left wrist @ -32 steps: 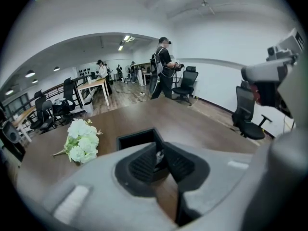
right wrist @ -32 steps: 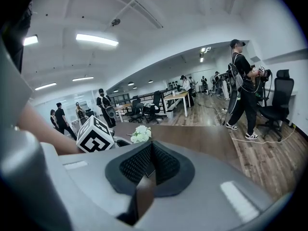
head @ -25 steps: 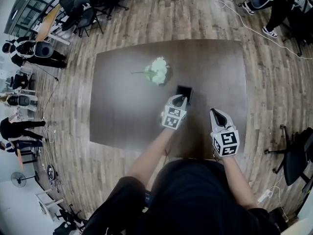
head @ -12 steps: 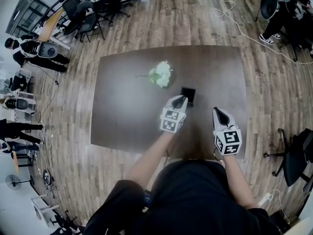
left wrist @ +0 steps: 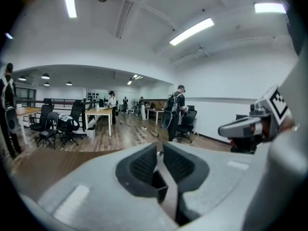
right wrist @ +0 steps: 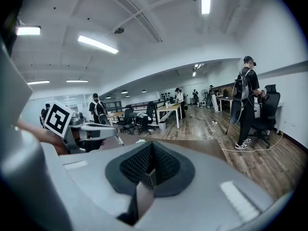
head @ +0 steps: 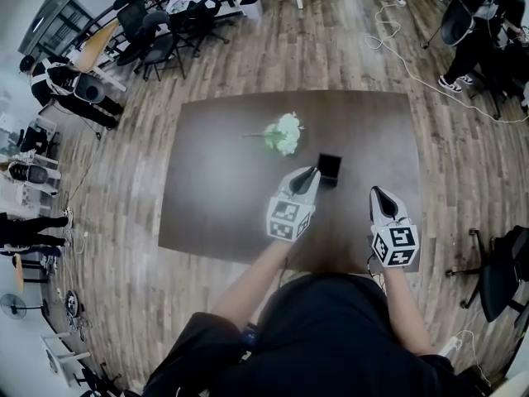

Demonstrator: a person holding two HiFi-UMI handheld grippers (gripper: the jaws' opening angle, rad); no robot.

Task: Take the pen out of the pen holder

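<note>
Head view: the dark table is sitting on plank flooring, with office chairs crowding the far left corner and mostly open floor running round its other edges. The black pen holder is standing right of the white flowers, just past the left gripper. The right gripper is hovering near the table's front edge.

Left gripper view: the jaws are pressing almost together.

Right gripper view: its jaws are sitting closed on nothing, and across from it the left gripper is pinching the slim pen above the table.

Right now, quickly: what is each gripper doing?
Left gripper: jaws shut on a thin dark pen.
Right gripper: jaws shut, holding nothing.
</note>
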